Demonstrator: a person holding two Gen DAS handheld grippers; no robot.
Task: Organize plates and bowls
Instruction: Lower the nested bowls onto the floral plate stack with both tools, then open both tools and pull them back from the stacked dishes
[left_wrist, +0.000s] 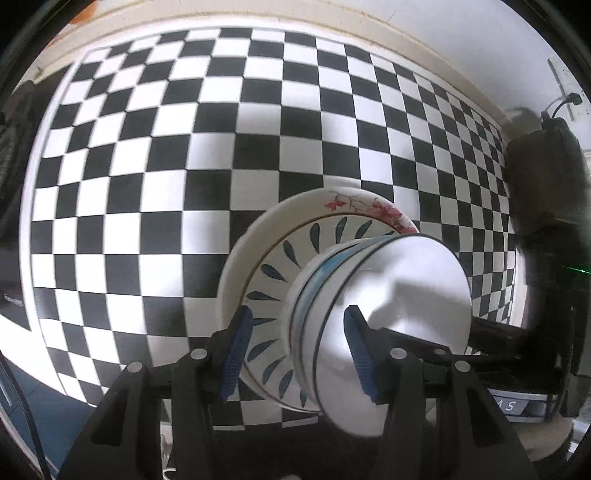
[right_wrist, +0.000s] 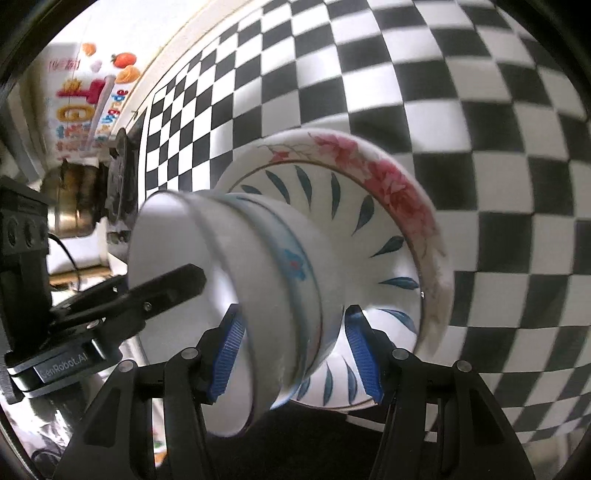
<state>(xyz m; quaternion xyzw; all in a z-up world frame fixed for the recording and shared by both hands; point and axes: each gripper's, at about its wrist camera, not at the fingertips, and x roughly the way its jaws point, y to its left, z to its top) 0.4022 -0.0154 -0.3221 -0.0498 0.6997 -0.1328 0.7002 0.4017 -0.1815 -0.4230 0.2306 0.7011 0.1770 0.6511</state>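
Observation:
A stack of dishes stands on the checkered table: a large plate with red flowers (left_wrist: 384, 212) (right_wrist: 391, 177), a plate with blue leaf marks (left_wrist: 295, 254) (right_wrist: 388, 243), and several nested bowls on top, the outermost white (left_wrist: 406, 291) (right_wrist: 177, 236), one with a blue band (right_wrist: 291, 262). My left gripper (left_wrist: 295, 354) stands open around the bowls' edge. My right gripper (right_wrist: 291, 354) stands open around the bowls' walls from the other side. The left gripper's finger (right_wrist: 166, 288) shows inside the top bowl in the right wrist view.
The black and white checkered cloth (left_wrist: 184, 166) covers the table. A dark device (left_wrist: 543, 184) stands at the right edge. A colourful carton (right_wrist: 85, 96) and a metal pot (right_wrist: 74, 206) stand beyond the table's edge.

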